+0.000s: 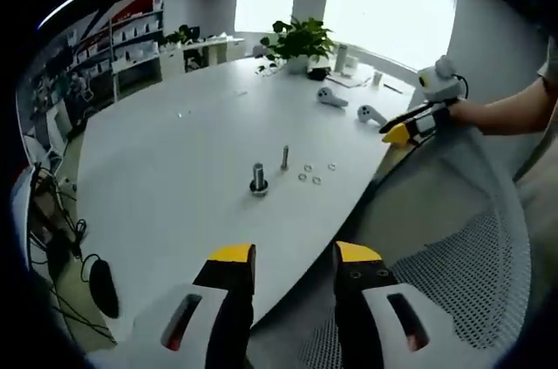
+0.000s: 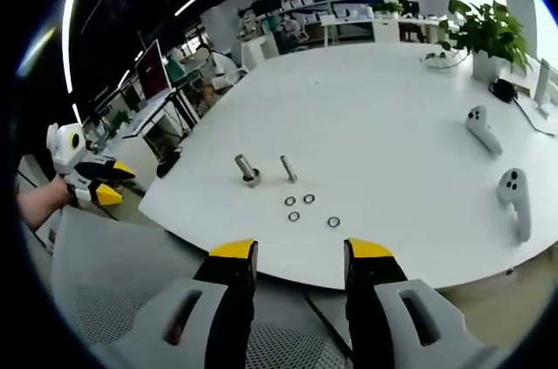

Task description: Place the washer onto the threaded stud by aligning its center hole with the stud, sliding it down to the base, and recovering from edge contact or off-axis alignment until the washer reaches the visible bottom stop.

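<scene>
In the left gripper view, the left claw (image 1: 295,266) is seen at 6 o'clock with its yellow-tipped jaws apart and nothing between them, held off the near edge of the white desk (image 1: 174,177) above a grey mesh chair back (image 1: 471,256). Past the edge, near the view's centre, a bolt on a wide base (image 1: 259,179) is stood upright, with the thin threaded stud (image 1: 284,157) upright just beside it at 1 o'clock. Four washers (image 1: 316,181) are laid flat on the desk in a loose cluster just beyond the stud toward 3 o'clock, apart from it and from each other. Nothing is set between the claw and these parts. Farther off, two white controllers (image 1: 370,113) are placed toward 1 o'clock, and a potted plant (image 1: 299,41) is stood at the far edge. The right claw (image 1: 399,133) is seen at 2 o'clock, held by a hand off the desk's edge.

In the right gripper view, the right claw (image 2: 295,266) is likewise parted and empty at 6 o'clock, short of the desk edge. Open desk surface is left all round the stud (image 2: 289,168) and washers (image 2: 333,222). The left claw (image 2: 108,196) is seen at 9 o'clock, off the desk.
</scene>
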Action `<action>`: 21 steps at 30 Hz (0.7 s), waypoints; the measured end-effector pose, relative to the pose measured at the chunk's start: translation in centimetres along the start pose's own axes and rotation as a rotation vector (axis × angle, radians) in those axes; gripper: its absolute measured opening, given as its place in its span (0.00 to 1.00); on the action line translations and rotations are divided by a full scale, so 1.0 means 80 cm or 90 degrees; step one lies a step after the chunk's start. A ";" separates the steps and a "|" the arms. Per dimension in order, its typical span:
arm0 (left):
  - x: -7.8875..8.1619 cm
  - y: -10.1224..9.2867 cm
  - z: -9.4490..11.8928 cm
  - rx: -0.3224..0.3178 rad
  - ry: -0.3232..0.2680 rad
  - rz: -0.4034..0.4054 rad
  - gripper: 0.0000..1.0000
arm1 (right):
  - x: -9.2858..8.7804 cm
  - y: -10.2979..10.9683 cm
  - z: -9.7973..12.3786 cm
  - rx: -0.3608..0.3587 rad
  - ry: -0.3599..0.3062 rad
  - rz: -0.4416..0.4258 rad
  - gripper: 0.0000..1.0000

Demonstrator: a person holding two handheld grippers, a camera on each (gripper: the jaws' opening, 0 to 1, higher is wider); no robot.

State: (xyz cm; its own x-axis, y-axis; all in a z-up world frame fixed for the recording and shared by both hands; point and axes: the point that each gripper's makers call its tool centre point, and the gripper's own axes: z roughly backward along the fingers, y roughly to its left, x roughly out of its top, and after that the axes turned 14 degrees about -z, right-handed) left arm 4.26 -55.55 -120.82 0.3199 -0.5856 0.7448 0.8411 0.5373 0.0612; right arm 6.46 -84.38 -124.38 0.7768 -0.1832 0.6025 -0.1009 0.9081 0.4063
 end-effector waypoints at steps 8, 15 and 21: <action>0.007 -0.007 0.007 -0.008 -0.055 0.047 0.36 | -0.001 -0.009 0.002 -0.028 0.002 0.017 0.42; 0.018 -0.017 0.010 -0.005 -0.094 0.080 0.35 | -0.002 -0.011 0.002 -0.037 0.007 0.019 0.42; 0.033 -0.035 0.003 -0.019 -0.109 0.079 0.35 | -0.003 -0.013 0.003 -0.044 0.011 0.018 0.42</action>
State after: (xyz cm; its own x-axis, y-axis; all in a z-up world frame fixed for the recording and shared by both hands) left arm 2.60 -58.44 -118.86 0.3452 -0.4027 0.8478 0.8132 0.5793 -0.0560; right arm 6.20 -85.36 -124.78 0.7851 -0.1516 0.6006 -0.0803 0.9365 0.3413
